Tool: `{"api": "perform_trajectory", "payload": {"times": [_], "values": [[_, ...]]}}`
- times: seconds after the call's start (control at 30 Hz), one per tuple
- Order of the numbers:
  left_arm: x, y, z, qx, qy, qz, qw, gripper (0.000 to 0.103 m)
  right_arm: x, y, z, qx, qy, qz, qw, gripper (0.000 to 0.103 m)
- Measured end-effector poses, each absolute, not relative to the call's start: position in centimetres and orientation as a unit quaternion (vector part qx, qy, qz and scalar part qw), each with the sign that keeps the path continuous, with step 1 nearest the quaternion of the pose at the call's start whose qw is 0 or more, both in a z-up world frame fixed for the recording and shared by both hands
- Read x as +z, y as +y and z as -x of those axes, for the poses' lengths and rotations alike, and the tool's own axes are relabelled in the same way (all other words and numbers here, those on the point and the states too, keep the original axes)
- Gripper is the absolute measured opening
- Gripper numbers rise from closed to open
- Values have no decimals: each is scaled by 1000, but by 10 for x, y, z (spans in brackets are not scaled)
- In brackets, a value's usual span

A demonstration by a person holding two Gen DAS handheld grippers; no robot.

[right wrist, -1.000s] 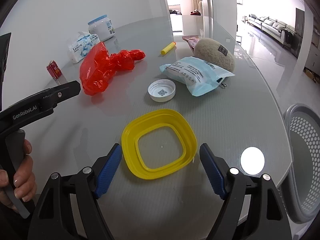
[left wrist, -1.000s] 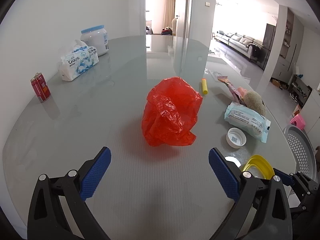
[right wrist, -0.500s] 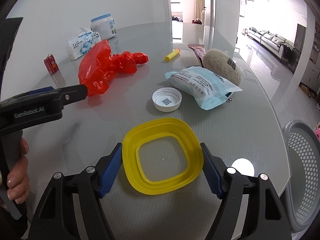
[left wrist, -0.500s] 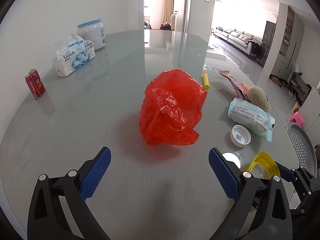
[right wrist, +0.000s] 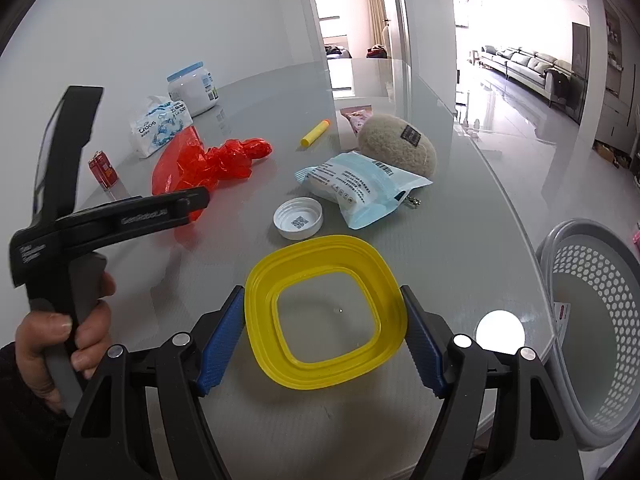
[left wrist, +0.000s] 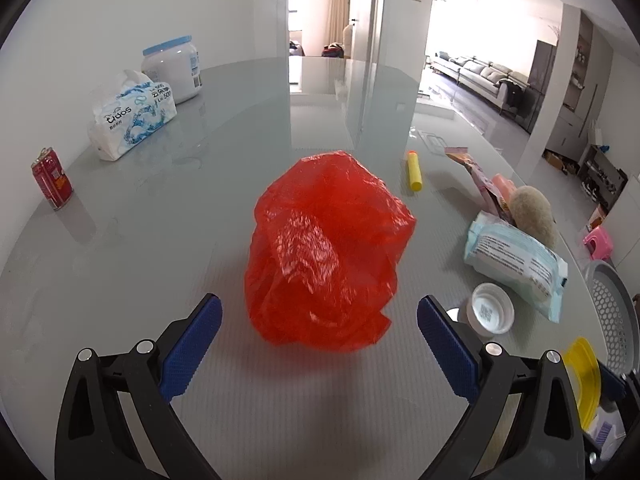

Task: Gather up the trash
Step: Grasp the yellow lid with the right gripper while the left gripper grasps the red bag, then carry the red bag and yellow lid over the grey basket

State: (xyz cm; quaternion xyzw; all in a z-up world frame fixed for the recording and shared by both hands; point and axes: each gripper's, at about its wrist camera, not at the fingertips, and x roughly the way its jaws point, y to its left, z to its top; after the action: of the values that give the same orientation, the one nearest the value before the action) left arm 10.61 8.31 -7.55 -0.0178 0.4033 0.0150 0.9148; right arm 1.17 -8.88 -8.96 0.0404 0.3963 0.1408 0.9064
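Observation:
A crumpled red plastic bag (left wrist: 328,248) lies mid-table. My left gripper (left wrist: 319,308) is open, its blue pads on either side of the bag's near end and apart from it. The right wrist view shows the same bag (right wrist: 208,160) behind that gripper's black finger, with a hand on the grip. My right gripper (right wrist: 322,320) is shut on a yellow square lid ring (right wrist: 326,312), both pads pressing its edges. From the left wrist view the lid (left wrist: 580,376) appears tilted at the lower right.
A grey perforated basket (right wrist: 580,320) stands just past the table's right edge. On the table lie a white cap (right wrist: 298,218), a blue wipes pack (right wrist: 360,184), a beige plush (right wrist: 396,148), a yellow tube (right wrist: 316,132), a red can (left wrist: 52,178), a tissue pack (left wrist: 132,120) and a white jar (left wrist: 172,68).
My left gripper came forward, so the red bag now sits between its fingertips. The right gripper's pads closed onto the yellow lid's edges and the lid rose a little.

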Motion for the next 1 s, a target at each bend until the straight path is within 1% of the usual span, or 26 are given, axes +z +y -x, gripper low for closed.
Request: {"api": "perform_trajectory", "payload": {"times": [0.03, 0.07, 0.1, 0.13, 0.17, 0.2, 0.23, 0.27, 0.3, 0.4, 0.67, 0.83, 1.0], "values": [[-75, 82, -109, 20, 399, 16, 916, 93, -90, -90, -11, 141, 397, -41, 906, 72], [-75, 82, -110, 21, 398, 15, 917, 82, -90, -89, -11, 141, 397, -41, 906, 72], [-76, 82, -112, 20, 400, 14, 916, 66, -90, -90, -10, 141, 398, -41, 906, 72], [-76, 82, -114, 18, 403, 16, 915, 59, -90, -91, -10, 141, 398, -43, 905, 72], [-78, 83, -115, 13, 408, 20, 913, 51, -91, -91, -10, 141, 398, -44, 905, 72], [-79, 84, -115, 8, 411, 25, 911, 40, -91, -92, -9, 141, 398, -46, 905, 72], [-79, 85, -113, 7, 412, 27, 911, 34, -90, -94, -8, 141, 397, -47, 906, 72], [-79, 86, -112, 7, 411, 26, 911, 25, -90, -95, -8, 140, 396, -49, 906, 72], [-77, 88, -111, 7, 409, 27, 912, 20, -89, -96, -8, 140, 396, -50, 906, 72], [-68, 87, -100, 4, 397, 24, 917, 16, -86, -100, -6, 136, 391, -55, 909, 72], [-36, 76, -66, -17, 359, 21, 933, 15, -80, -121, 6, 117, 380, -72, 915, 72], [-14, 51, -51, -52, 337, 16, 940, 15, -73, -139, 20, 94, 366, -83, 922, 72], [-3, 9, -37, -112, 322, -2, 940, 15, -65, -166, 39, 54, 354, -95, 929, 72]]}}
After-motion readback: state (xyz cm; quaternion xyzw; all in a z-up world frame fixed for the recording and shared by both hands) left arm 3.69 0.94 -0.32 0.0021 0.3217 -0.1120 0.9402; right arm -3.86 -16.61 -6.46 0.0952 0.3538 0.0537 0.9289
